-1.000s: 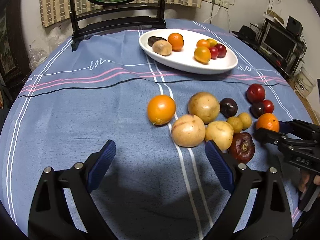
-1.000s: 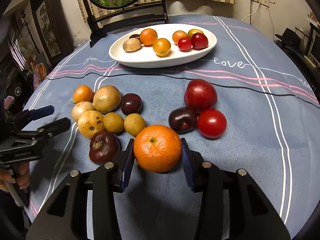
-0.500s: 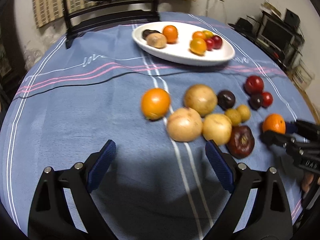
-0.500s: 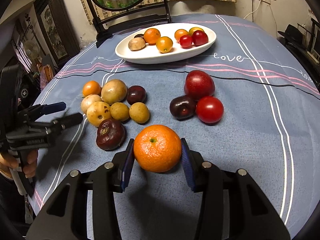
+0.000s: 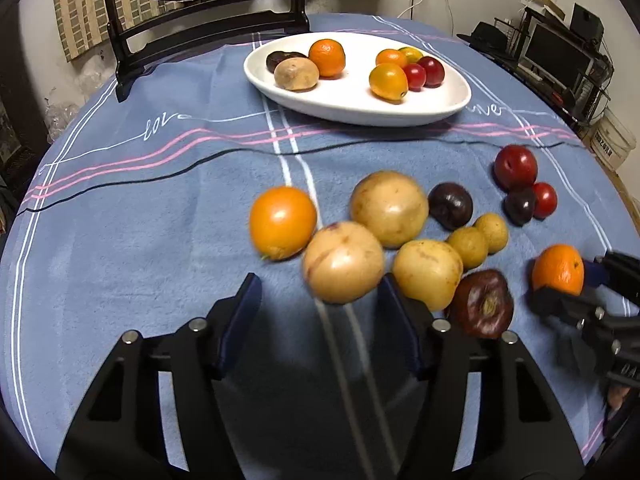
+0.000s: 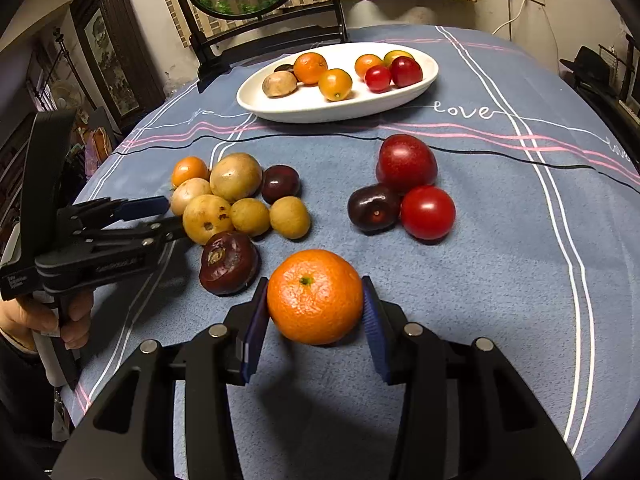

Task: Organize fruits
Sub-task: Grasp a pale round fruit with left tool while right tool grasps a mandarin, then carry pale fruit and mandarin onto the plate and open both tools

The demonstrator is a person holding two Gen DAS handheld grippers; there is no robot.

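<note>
Left wrist view: my left gripper (image 5: 320, 312) has just been closing, jaws half open, nothing held yet; the tan fruit (image 5: 343, 263) sits just ahead on the cloth. Risk: the pad knocks its neighbour fruit (image 5: 427, 272), so it rolls. Right gripper (image 6: 314, 332) clamps the mandarin (image 6: 315, 297), w/ the plate (image 6: 280, 110) far.

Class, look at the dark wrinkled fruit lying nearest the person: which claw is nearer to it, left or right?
Left. The left claw has one finger right beside the dark wrinkled fruit, jaws reaching toward a tan fruit. The right claw sits a little further off, shut on the mandarin.
</note>
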